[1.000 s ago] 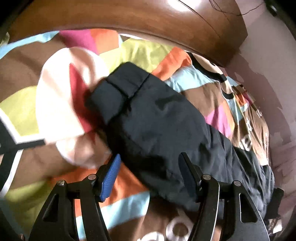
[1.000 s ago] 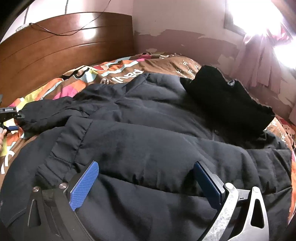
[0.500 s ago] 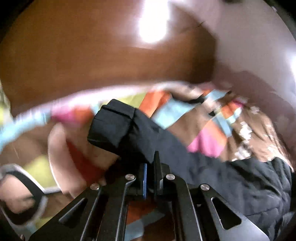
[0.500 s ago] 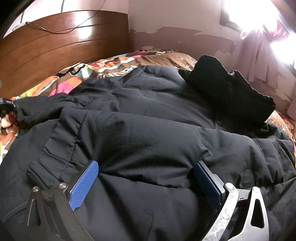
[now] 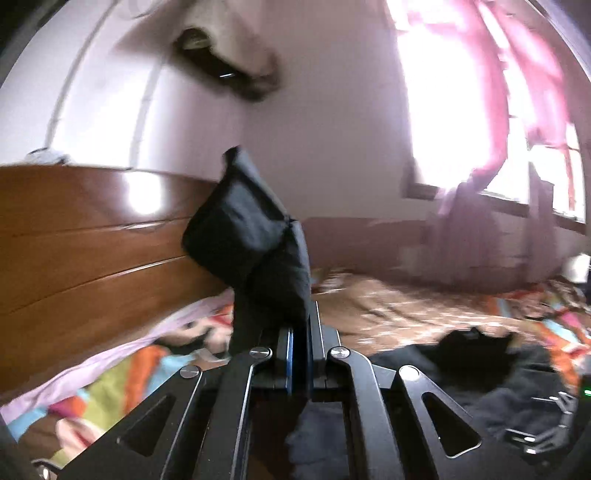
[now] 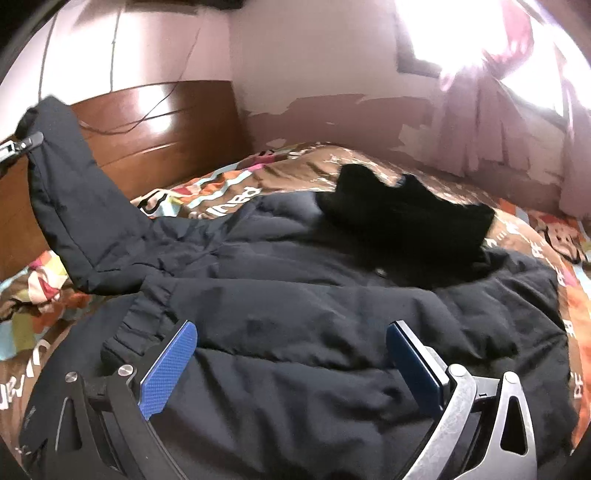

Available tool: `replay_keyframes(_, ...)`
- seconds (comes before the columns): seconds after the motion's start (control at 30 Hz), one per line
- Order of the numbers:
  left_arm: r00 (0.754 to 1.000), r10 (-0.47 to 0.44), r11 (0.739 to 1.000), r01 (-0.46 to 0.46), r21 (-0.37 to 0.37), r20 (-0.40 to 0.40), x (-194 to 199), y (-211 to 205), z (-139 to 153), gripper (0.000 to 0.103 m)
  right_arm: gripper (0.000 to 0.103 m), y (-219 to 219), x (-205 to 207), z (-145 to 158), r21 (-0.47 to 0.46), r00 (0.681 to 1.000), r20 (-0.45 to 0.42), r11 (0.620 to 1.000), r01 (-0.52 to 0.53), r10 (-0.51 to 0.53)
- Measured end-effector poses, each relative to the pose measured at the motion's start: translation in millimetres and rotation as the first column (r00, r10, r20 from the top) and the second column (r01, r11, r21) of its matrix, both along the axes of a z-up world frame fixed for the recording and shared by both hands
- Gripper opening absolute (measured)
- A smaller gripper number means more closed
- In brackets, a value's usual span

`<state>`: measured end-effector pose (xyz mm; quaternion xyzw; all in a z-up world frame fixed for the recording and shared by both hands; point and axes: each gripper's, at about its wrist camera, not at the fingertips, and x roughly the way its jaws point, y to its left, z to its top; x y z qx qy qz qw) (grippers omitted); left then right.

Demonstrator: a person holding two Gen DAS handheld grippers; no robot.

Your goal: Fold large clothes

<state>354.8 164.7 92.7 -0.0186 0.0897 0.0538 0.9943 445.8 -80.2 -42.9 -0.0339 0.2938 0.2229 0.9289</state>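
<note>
A bed with a patchwork multicoloured quilt (image 6: pixel 229 184) carries a dark navy padded jacket (image 6: pixel 295 314), spread flat. Its sleeve (image 6: pixel 66 177) rises toward the wooden headboard (image 6: pixel 166 122), pinched by the left gripper (image 5: pixel 300 332). The right gripper (image 6: pixel 291 354) hovers with fingers apart above the jacket.

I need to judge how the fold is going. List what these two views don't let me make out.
- Left gripper, left wrist view: the sleeve covers its fingertips, so the grip depth is hidden.
- Jacket, right wrist view: its near hem is cut off by the bottom edge and the right gripper.
- Window, both views: glare washes it out.
- Bedspread, left wrist view: pattern blurred.
</note>
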Motion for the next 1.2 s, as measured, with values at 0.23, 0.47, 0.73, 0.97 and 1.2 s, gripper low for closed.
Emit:
replay_keyframes(0.23,0.966,-0.238,0.967,0.245,0.064,-0.098,23,-102,-13,0.003,0.103,-64,-9,8,0.069,0.996,-0.010,0.994,0.088,-0.088)
replay_keyframes(0.47,0.872,-0.408,0.889,0.447,0.097,-0.271,47,-202,-60,0.003,0.103,-130,-23,9,0.137,0.985,0.000,0.976,0.170,-0.172)
replay_keyframes(0.73,0.713,-0.491,0.763,0.629,0.146,-0.501,43,-277,-123,0.003,0.102,-194,-20,3,0.374,0.985,-0.114,0.914,0.160,-0.126)
replay_keyframes(0.97,0.616,-0.525,0.703,0.703,0.109,-0.587,34,-289,-165,0.003,0.102,-206,-15,-7,0.551,0.972,-0.234,0.828,0.105,0.032)
replay_keyframes(1.2,0.592,-0.535,0.696,0.713,0.083,-0.603,33,-287,-177,0.008,0.072,-186,-2,-26,0.507,0.925,-0.374,0.851,0.139,0.072)
